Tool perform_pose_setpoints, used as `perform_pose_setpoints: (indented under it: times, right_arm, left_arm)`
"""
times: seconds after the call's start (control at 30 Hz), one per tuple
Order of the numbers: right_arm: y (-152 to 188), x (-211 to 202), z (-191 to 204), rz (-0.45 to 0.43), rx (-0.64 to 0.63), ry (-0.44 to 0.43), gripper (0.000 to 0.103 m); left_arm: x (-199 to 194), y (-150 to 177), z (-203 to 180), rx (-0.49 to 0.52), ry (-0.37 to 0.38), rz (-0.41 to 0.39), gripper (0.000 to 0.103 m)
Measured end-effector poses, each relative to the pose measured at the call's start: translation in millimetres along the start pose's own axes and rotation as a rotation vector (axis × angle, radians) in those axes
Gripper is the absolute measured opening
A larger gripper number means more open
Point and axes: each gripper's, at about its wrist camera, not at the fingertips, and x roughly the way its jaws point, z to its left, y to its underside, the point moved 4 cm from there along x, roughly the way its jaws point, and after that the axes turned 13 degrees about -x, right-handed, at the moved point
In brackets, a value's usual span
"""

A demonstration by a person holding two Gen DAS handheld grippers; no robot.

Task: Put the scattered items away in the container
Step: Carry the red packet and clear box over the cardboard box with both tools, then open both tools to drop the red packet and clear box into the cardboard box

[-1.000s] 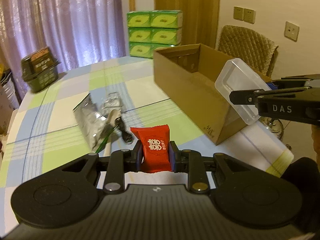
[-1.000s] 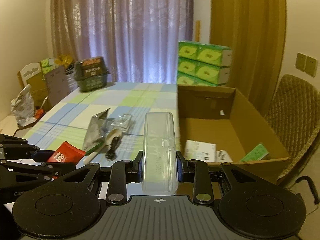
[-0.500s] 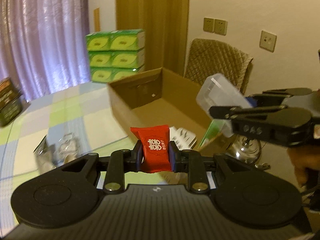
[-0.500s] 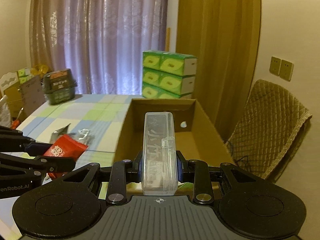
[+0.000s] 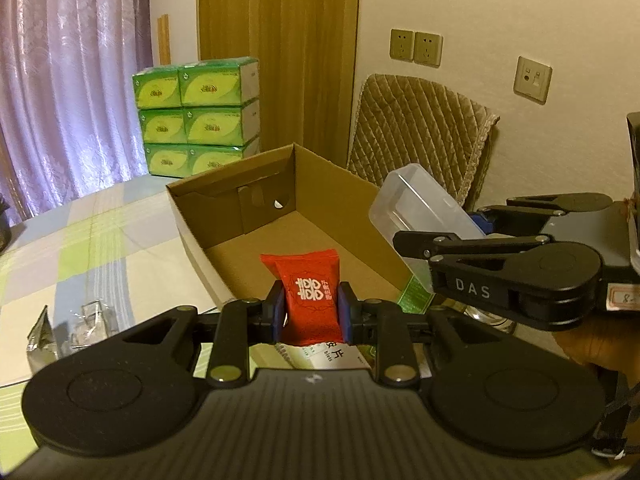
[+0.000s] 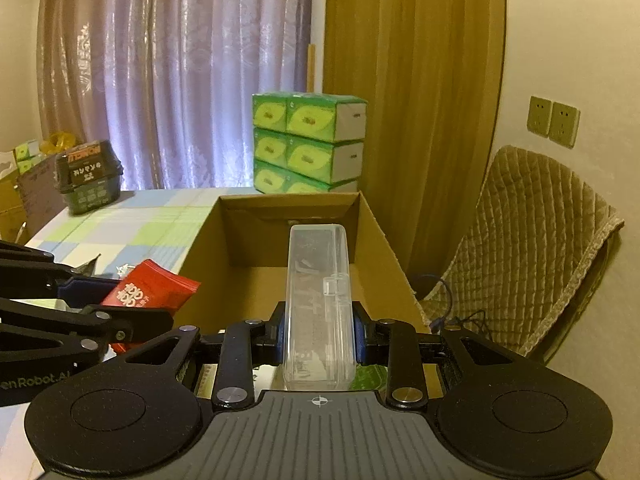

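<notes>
A: What does the left hand-held gripper (image 5: 311, 312) carry?

B: A red snack packet (image 5: 310, 292) with white characters, clamped upright between its blue pads (image 5: 276, 312). It sits above the near end of the open cardboard box (image 5: 248, 216), which stands on the worktop (image 5: 80, 248) covered with a checked cloth in green, blue and white.

A: And the right one?

B: The right hand-held gripper (image 6: 319, 336) is closed on a clear plastic case (image 6: 318, 304), long and narrow, pointing forward over the box's opening. In the left wrist view the same case (image 5: 420, 208) shows tilted over the box's right wall, with a person's hand (image 5: 592, 344) under the tool.

A: Anything inside the box?

B: Near its front end lie a white printed pack (image 5: 324, 358) and something green (image 5: 414, 298); both are mostly hidden, so I cannot tell what they are. The far floor of the box is bare cardboard.

A: What is left on the worktop?

B: A silvery foil bag (image 5: 40, 340) and crumpled clear wrapping (image 5: 94, 320) beside it, left of the box. A dark green basket (image 6: 88, 178) stands at the far side. Green tissue packs (image 6: 308, 144) are stacked behind the box, and a chair with a quilted cover (image 6: 524, 248) is to its right.
</notes>
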Motion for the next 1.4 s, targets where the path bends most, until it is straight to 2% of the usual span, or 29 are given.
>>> perform_pose_setpoints:
  times: [0.27, 0.63, 0.67, 0.7, 0.73, 0.77, 1.1, 1.4]
  right_arm:
    - [2.3, 13.9, -10.0, 0.013, 0.009, -0.003, 0.033]
    - [1.0, 19.0, -13.7, 0.014, 0.010, -0.003, 0.033]
    - [1.0, 19.2, -13.9, 0.014, 0.010, -0.003, 0.033]
    - [1.1, 19.0, -13.8, 0.014, 0.010, -0.002, 0.033]
    - [1.1, 18.8, -13.6, 0.014, 0.011, -0.001, 0.033]
    - [1.1, 19.0, -13.8, 0.015, 0.011, -0.001, 0.033]
    - [5.8, 20.7, -10.2, 0.020, 0.010, -0.007, 0.033]
    - [0.9, 23.1, 4.7, 0.012, 0.000, -0.042, 0.034]
  left_arm:
    - [21.8, 1.8, -0.1, -0.018, 0.004, 0.029, 0.022]
    - [30.3, -0.3, -1.6, -0.033, 0.007, 0.017, 0.023]
    - [30.1, -0.1, -1.2, -0.035, 0.007, 0.011, 0.026]
    - [30.0, 0.0, -0.2, -0.040, 0.005, 0.005, 0.034]
    - [29.3, 0.1, 1.6, -0.044, 0.002, 0.001, 0.053]
    - [27.6, 0.2, 3.2, -0.049, 0.003, -0.006, 0.055]
    - [5.3, 13.7, 28.2, -0.083, -0.042, -0.011, 0.055]
    - [-7.2, 23.6, 37.6, -0.107, -0.051, -0.009, 0.055]
